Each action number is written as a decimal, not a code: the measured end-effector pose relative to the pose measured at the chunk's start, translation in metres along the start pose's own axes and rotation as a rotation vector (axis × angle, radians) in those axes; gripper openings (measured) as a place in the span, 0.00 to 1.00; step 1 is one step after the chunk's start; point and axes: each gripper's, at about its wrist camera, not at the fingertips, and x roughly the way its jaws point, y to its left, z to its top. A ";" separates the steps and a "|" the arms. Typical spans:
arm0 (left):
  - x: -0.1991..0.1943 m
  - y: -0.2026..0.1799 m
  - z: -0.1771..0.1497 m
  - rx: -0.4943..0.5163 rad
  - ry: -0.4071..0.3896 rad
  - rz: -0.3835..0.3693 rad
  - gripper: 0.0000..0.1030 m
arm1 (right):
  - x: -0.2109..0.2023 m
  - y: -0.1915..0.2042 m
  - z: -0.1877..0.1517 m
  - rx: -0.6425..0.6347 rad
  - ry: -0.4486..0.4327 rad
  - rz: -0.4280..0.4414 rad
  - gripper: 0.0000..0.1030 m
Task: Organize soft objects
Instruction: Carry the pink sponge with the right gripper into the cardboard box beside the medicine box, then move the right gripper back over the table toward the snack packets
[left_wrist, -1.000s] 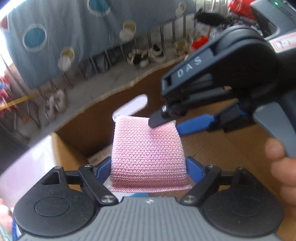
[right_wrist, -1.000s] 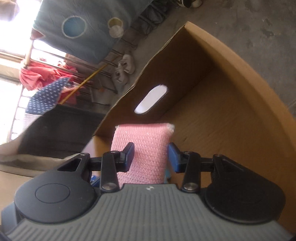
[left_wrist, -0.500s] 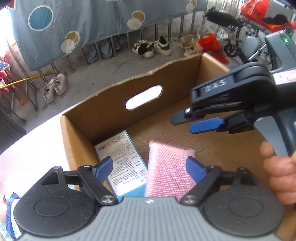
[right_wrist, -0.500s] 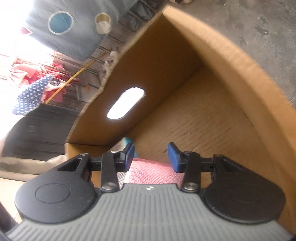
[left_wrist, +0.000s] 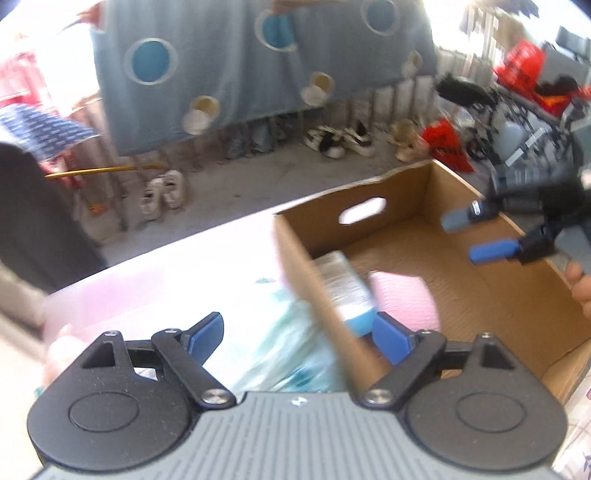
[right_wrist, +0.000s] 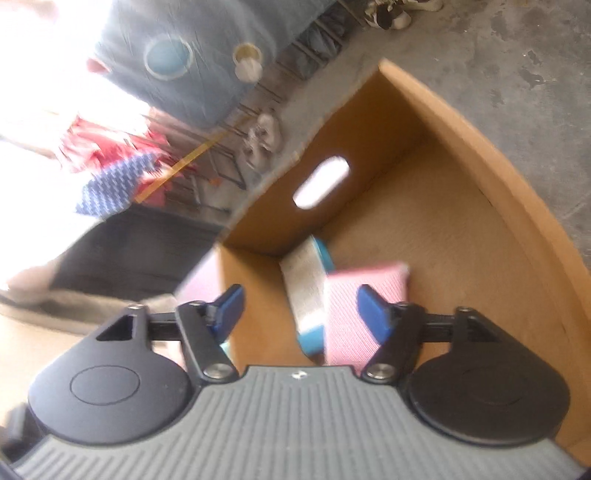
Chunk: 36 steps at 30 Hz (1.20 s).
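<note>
My right gripper (right_wrist: 299, 308) has just been opening, nothing between its jaws, the pink sponge (right_wrist: 360, 295) lies in the cardboard box (right_wrist: 461, 236) — my left gripper (left_wrist: 297, 334), spread empty, should reach gently for the pale green packet (left_wrist: 295, 332) outside.

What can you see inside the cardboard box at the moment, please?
Inside the cardboard box lie a pink knitted pad and, beside it, a printed packet with a blue edge. What lies beneath either is covered.
</note>
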 end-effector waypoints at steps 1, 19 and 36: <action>-0.009 0.011 -0.008 -0.017 -0.010 0.012 0.87 | 0.004 0.001 -0.006 -0.017 0.020 -0.034 0.70; -0.065 0.115 -0.142 -0.232 -0.020 0.150 0.87 | 0.105 0.024 -0.066 -0.419 0.246 -0.539 0.41; -0.048 0.121 -0.176 -0.285 0.010 0.152 0.87 | 0.094 0.041 -0.035 -0.402 0.110 -0.537 0.37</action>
